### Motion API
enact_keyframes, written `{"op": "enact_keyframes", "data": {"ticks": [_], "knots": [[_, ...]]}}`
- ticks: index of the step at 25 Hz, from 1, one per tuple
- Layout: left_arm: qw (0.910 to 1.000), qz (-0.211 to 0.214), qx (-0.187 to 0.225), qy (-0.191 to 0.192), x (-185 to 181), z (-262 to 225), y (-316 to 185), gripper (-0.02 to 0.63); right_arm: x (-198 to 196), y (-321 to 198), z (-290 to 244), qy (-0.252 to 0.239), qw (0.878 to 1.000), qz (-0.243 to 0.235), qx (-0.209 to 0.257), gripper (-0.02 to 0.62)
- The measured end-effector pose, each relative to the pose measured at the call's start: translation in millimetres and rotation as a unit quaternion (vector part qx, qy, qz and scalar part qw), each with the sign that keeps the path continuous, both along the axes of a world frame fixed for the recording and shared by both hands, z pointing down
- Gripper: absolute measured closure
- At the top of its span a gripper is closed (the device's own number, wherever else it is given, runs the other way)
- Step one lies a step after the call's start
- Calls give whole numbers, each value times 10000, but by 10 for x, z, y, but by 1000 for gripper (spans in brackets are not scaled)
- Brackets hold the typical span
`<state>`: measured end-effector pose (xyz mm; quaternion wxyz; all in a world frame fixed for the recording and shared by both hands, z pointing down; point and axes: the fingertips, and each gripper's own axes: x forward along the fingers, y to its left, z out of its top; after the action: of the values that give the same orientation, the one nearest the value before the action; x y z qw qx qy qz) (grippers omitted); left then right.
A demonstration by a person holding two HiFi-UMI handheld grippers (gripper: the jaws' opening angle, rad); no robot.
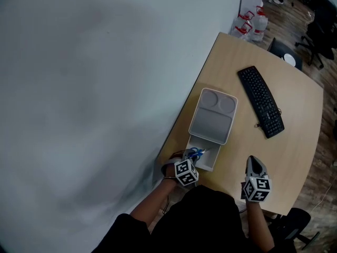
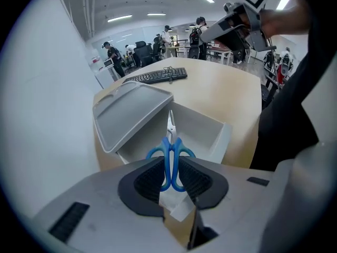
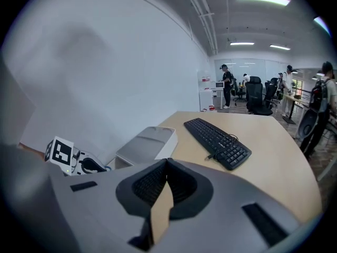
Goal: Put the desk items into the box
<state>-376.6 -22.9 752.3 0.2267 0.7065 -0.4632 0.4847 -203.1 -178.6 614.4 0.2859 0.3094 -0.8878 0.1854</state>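
Blue-handled scissors (image 2: 171, 162) are clamped by their handles between the pads of my left gripper (image 2: 171, 179). Their blades point forward over the uncovered end of the white box (image 2: 202, 133). In the head view the left gripper (image 1: 194, 156) holds the scissors (image 1: 196, 152) right at the near, uncovered end of the box (image 1: 206, 162). The box's grey lid (image 1: 213, 115) lies slid toward the far end, covering most of it. My right gripper (image 1: 255, 164) hovers above the desk's near right part, shut with nothing between its pads (image 3: 158, 181).
A black keyboard (image 1: 260, 101) with a cable lies on the wooden desk (image 1: 295, 136) beyond the box. The wall runs along the desk's left edge. Water bottles (image 1: 253, 22) stand on the floor at the desk's far end. Office chairs and people are farther off.
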Motion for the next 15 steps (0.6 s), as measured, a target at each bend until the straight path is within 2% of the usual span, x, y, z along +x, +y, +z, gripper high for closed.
{"op": "enact_keyframes", "data": {"ticks": [9, 15], "knots": [[9996, 21, -251, 146, 28, 207, -159, 520, -44, 132, 158, 215, 9997, -30, -88, 535], [9990, 113, -420, -78, 9, 370, -194, 520, -31, 209, 137, 250, 9996, -129, 0, 537]]}}
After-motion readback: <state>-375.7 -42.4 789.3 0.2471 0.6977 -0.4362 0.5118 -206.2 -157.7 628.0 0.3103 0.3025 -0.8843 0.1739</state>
